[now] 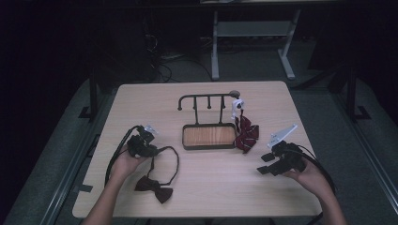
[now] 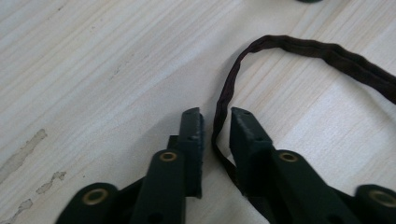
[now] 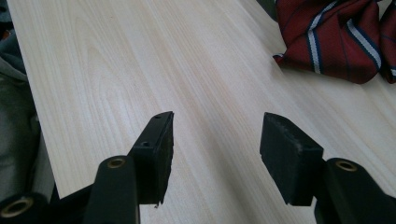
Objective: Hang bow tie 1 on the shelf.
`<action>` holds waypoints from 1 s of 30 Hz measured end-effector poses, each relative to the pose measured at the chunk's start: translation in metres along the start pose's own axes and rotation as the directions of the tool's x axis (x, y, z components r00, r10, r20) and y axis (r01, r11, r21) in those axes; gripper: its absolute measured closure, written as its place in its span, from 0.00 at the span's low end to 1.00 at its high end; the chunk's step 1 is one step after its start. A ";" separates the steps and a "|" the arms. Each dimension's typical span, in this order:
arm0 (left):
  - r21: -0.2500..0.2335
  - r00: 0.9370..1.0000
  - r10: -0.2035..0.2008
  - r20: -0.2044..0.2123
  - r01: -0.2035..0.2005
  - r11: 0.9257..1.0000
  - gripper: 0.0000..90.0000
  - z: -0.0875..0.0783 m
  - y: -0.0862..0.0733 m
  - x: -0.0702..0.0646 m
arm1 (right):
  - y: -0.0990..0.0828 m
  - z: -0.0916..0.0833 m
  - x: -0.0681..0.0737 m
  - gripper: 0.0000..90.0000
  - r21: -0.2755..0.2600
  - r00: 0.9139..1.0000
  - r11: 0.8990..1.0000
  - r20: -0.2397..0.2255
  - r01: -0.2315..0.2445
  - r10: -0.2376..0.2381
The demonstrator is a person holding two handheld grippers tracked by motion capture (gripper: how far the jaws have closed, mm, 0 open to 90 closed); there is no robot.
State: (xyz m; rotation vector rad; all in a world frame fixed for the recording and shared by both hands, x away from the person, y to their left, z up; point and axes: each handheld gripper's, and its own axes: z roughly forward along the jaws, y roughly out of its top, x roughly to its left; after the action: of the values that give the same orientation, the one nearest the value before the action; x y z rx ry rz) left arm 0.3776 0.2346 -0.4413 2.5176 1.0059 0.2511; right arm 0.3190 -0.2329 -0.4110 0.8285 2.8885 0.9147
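The left gripper (image 2: 215,114) has its jaws drawn close with the dark neck strap (image 2: 223,98) of a bow tie running between them; a thin gap shows on each side, so the pads are not yet pressing it. The strap loops out over the wooden table (image 1: 141,101) to the dark red bow tie (image 1: 154,186) lying near the front edge. The right gripper (image 3: 215,135) rests on the table, jaws wide apart and empty, near a striped red tie (image 3: 336,39) beside the hook stand (image 1: 209,136).
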 end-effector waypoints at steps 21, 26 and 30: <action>-0.030 0.997 0.040 0.067 -0.038 0.999 1.00 -0.018 -0.001 -0.003 | -0.005 -0.005 -0.003 0.49 -0.033 1.000 0.999 0.000 -0.030 0.030; -0.054 0.996 0.056 0.073 -0.052 0.997 1.00 -0.029 0.005 -0.007 | -0.008 -0.006 -0.006 0.49 -0.039 0.999 0.998 0.001 -0.040 0.040; -0.072 0.994 0.073 0.084 -0.067 0.995 1.00 -0.037 0.010 -0.009 | -0.010 -0.006 -0.009 0.49 -0.037 0.999 0.998 0.003 -0.049 0.049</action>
State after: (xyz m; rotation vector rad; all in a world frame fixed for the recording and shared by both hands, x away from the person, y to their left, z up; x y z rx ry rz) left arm 0.3658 0.2331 -0.4042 2.4814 0.8624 0.1920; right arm 0.3209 -0.2468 -0.4127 0.9014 2.8506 0.9670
